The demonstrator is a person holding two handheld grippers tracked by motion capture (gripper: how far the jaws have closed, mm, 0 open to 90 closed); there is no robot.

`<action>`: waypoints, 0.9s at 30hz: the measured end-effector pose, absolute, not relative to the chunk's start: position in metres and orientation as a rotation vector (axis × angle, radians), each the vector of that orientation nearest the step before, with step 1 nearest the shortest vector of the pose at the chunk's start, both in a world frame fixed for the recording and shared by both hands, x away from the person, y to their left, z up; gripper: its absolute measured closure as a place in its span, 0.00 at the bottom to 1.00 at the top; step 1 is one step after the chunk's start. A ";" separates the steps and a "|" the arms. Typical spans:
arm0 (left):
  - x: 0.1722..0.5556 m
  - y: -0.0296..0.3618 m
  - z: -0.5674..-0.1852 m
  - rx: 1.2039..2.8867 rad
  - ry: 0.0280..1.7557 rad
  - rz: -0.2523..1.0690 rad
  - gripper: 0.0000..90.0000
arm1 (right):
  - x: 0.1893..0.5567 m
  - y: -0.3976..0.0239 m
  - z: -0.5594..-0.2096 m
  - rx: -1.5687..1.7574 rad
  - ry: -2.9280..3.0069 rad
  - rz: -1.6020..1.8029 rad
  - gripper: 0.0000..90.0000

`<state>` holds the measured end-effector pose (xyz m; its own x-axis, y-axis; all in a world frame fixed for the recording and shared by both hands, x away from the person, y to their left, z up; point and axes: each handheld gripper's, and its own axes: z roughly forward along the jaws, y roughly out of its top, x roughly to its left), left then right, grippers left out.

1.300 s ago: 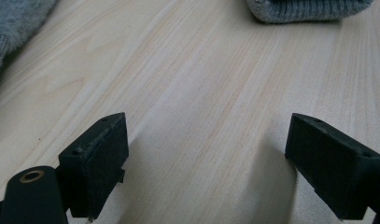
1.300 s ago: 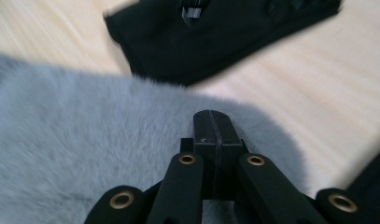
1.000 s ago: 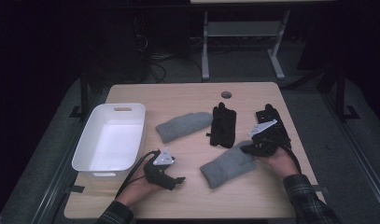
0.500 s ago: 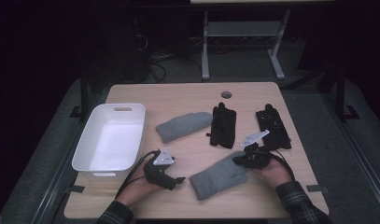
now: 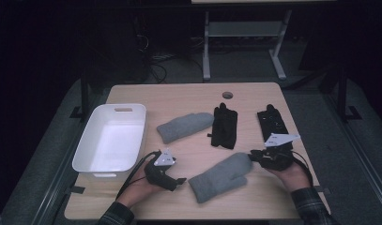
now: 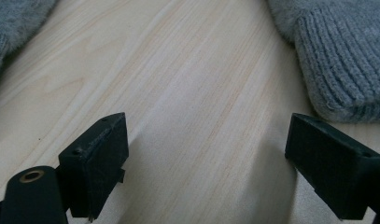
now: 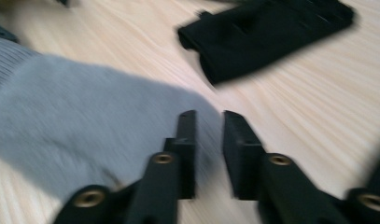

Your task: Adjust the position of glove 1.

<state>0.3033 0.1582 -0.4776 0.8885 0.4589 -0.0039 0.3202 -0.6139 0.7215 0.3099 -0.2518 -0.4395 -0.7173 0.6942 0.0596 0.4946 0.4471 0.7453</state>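
near grey mitten (image 5: pixel 220 176) got dragged down toward the front edge of the table (image 5: pixel 188 96) since the earlier frame. right gripper (image 5: pixel 252 154) sits at its tip, jaws just opening a little, nothing pinched. left gripper (image 5: pixel 181 180) rests wide open and empty beside the mitten's cuff.

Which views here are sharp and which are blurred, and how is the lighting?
High view: table lit, surroundings nearly black. Left gripper view: sharp, wood grain and grey mitten knit crisp. Right gripper view: motion-smeared, grey mitten and black glove soft-edged.
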 end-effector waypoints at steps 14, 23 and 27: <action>0.305 0.157 -0.477 2.282 0.562 0.234 0.14 | 0.291 -0.296 -0.478 1.190 2.365 1.045 0.29; 0.307 0.156 -0.469 2.305 0.626 0.318 0.28 | 0.292 -0.296 -0.482 1.177 2.348 1.032 0.16; 0.312 0.147 -0.460 2.317 0.683 0.346 0.46 | 0.292 -0.296 -0.482 1.177 2.348 1.031 0.16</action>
<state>0.3123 0.1473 -0.4598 0.8265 0.5601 0.0566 0.3773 -0.6257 0.6827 0.2918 -0.2963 -0.4824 -0.6101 0.7915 0.0351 0.5615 0.4007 0.7240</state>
